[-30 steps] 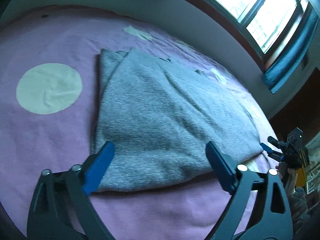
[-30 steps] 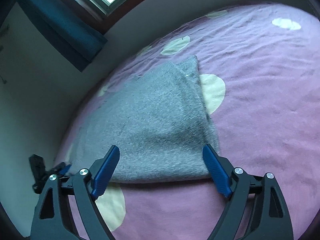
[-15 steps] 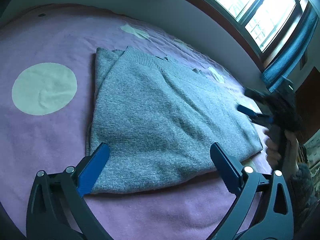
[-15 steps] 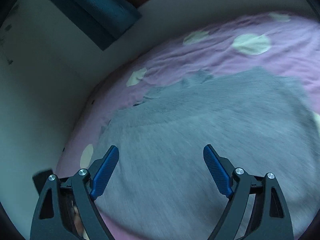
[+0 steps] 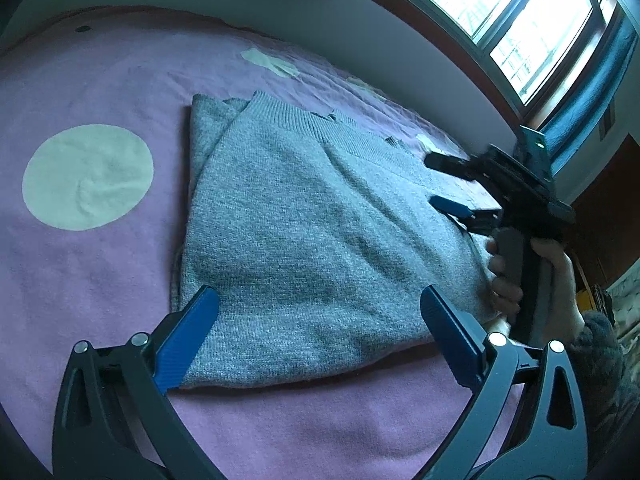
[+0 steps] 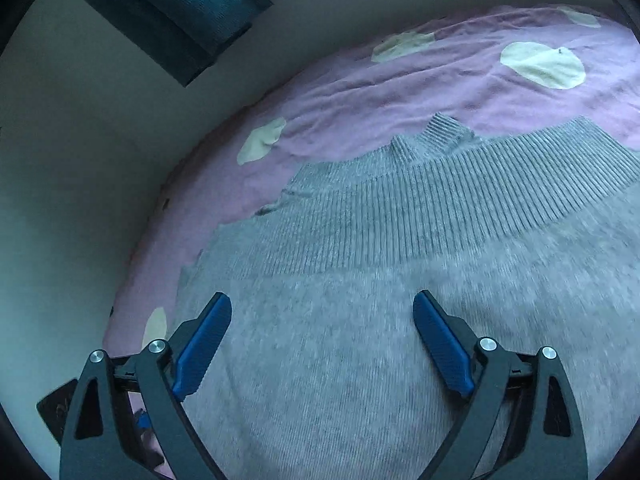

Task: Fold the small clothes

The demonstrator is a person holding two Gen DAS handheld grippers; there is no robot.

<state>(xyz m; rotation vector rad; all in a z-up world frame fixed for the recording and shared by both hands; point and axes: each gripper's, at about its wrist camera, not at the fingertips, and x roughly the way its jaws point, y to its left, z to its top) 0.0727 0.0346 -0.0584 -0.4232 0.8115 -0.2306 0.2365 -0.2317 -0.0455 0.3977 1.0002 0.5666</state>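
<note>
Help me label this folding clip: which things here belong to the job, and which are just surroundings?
Job:
- grey knit sweater, lying partly folded
- left gripper, open
- right gripper, jaws opening, nothing gripped

Surroundings:
- pink bedspread with pale spots
- window
- teal curtain

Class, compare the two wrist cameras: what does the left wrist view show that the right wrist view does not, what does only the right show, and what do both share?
Only the left wrist view shows the window, the person's hand gripping the right gripper, and the sweater's near folded edge.

Only the right wrist view shows the sweater's ribbed band up close, with the right gripper's jaws opening, nothing between them.

Both show the grey sweater on the pink spotted bedcover; the left gripper is open.
</note>
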